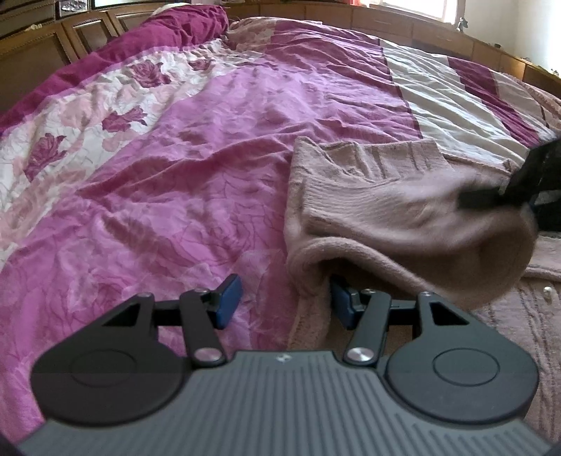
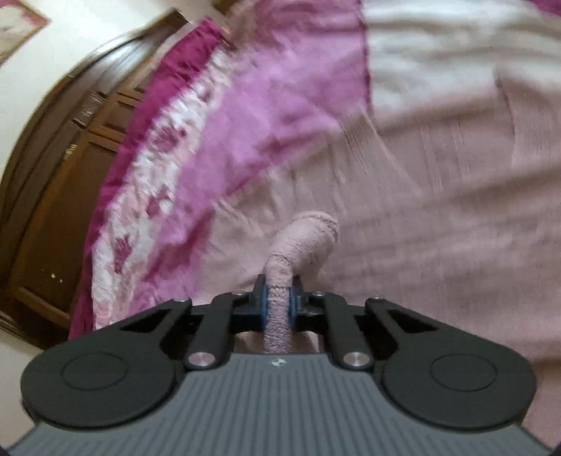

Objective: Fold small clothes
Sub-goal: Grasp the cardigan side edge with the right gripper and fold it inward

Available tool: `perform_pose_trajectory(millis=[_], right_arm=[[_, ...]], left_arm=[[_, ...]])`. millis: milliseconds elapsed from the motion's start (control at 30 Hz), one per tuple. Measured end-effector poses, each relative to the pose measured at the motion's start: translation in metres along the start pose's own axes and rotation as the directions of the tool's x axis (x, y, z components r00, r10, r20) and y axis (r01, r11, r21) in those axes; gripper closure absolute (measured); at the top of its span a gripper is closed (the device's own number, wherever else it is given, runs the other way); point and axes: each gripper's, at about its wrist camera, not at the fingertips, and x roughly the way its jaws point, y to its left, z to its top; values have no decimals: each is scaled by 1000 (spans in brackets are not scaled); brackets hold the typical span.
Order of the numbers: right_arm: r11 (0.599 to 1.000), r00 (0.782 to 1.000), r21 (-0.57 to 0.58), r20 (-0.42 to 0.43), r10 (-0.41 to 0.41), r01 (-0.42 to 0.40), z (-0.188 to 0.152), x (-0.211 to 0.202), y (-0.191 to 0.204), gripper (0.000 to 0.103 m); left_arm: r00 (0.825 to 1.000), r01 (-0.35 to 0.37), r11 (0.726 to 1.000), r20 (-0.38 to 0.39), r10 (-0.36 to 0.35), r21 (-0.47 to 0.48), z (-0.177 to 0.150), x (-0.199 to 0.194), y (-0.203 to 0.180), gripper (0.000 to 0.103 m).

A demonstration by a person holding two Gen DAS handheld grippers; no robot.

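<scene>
A dusty-pink knit sweater (image 1: 385, 210) lies on the purple floral bedspread (image 1: 175, 175), with one part lifted and folded over toward the left. My left gripper (image 1: 284, 303) is open low over the bed. Its left pad (image 1: 228, 301) rests over bare bedspread, and its right pad (image 1: 342, 305) sits under the sweater's rolled edge. At the right edge of the left wrist view, blurred, my right gripper (image 1: 470, 200) holds the lifted cloth. The right wrist view shows the right gripper (image 2: 278, 307) shut on a bunched ridge of the sweater (image 2: 305, 231).
Dark wooden panels (image 1: 35, 52) run along the far side of the bed, with a window (image 1: 420, 7) beyond. A magenta duvet (image 1: 182, 24) is heaped at the back. Wooden doors (image 2: 52, 175) stand beside the bed in the right wrist view.
</scene>
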Motion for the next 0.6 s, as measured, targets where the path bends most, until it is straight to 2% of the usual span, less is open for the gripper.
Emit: perform_pose_trajectory(millis=[167, 267, 433, 600], right_arm=[[989, 984, -135, 174, -31, 55, 21, -43, 19, 92], [978, 970, -167, 228, -85, 125, 26, -56, 14, 92], [960, 958, -165, 215, -190, 227, 16, -52, -18, 92], [959, 955, -114, 174, -239, 261, -8, -34, -54, 92]], left_arm=[[1000, -11, 1000, 0, 11, 6, -1, 2, -1, 43], [1000, -23, 1000, 0, 23, 19, -1, 3, -4, 43], [1000, -26, 999, -1, 26, 30, -2, 5, -4, 43], [1000, -26, 999, -2, 26, 42, -3, 4, -5, 43]])
